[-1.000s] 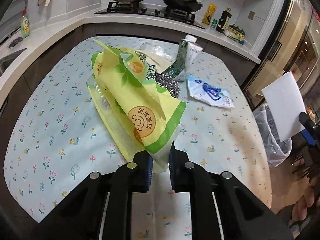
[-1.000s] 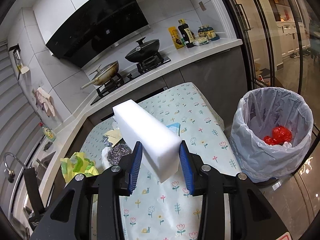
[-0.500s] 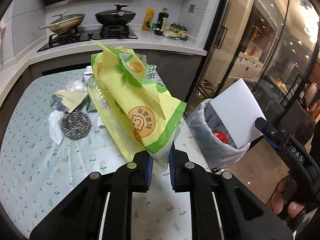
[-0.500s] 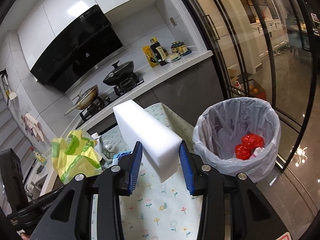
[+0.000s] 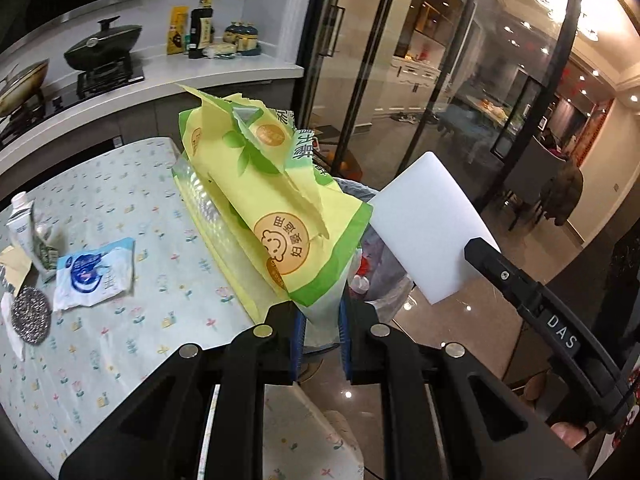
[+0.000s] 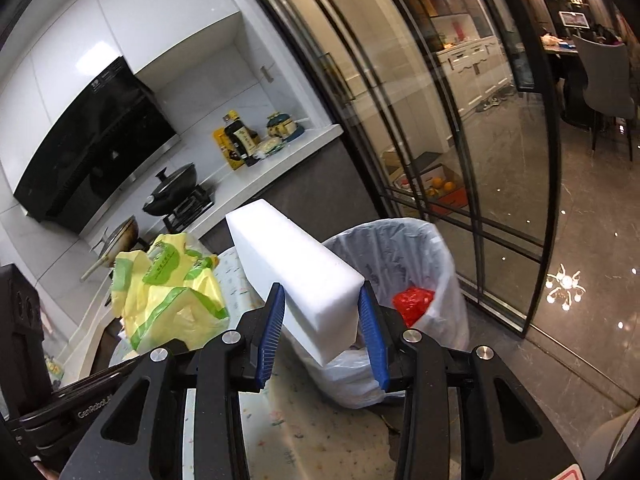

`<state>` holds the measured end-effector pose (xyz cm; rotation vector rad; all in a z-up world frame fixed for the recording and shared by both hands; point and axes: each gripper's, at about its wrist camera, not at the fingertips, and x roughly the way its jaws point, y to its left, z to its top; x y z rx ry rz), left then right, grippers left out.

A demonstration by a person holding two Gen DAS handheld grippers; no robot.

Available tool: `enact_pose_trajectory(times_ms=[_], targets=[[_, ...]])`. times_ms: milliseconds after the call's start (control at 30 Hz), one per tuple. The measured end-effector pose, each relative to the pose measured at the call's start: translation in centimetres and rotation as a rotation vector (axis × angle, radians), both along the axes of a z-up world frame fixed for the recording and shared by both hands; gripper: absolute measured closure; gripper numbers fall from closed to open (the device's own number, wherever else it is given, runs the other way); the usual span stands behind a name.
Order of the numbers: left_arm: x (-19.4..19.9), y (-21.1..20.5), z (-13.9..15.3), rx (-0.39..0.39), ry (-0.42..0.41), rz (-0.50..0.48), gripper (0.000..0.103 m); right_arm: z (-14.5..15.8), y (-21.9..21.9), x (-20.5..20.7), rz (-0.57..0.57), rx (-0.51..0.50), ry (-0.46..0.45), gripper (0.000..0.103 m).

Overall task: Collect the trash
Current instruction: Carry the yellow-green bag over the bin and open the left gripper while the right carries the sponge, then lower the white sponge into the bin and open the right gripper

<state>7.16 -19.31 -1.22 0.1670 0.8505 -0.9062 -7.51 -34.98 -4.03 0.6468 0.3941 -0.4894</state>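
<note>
The left gripper (image 5: pixel 320 330) is closed on the bottom edge of a yellow and green wrapper (image 5: pixel 276 208), which stands up and leans away from its fingers. The right gripper (image 6: pixel 322 330) is pinched on the near end of a white foam block (image 6: pixel 296 276), whose long axis runs forward and up-left from the fingers. The bin (image 6: pixel 404 280), lined with a clear bag and holding something red, sits just ahead and below the right gripper, slightly to its right; from the left gripper it lies ahead and below, mostly hidden behind the wrapper. The right gripper looks nearer the bin's opening, so the block probably drops first.
</note>
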Motion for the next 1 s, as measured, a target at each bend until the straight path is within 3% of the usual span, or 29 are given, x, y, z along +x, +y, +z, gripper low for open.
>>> enact_pose_trajectory(times_ms=[367, 433, 467, 567, 900, 1000], targets=[[0.3, -8.3, -3.2, 0.034, 0.050, -0.145, 0.085, -1.5, -4.0, -2.3, -0.103, 0.014, 0.042, 0.067], [0.5, -9.3, -3.7, 0.050, 0.045, -0.148, 0.078, -1.8, -4.4, -2.3, -0.116, 0.019, 0.047, 0.067], [0.8, -9.6, -3.7, 0.063, 0.036, -0.135, 0.067, -2.0, -4.7, -2.3, -0.123, 0.024, 0.048, 0.067], [1.2, -9.1, -3.3, 0.047, 0.006, -0.094, 0.050, -2.3, -5.1, -1.9, -0.132, 0.036, 0.051, 0.067], [3.7, -4.7, -2.4, 0.011, 0.000, 0.062, 0.037, -2.2, -5.0, 2.7, -0.089, 0.015, 0.080, 0.062], [4.5, -2.9, -2.1, 0.003, -0.006, 0.112, 0.036, -2.2, -4.4, 4.1, -0.063, 0.010, 0.079, 0.048]])
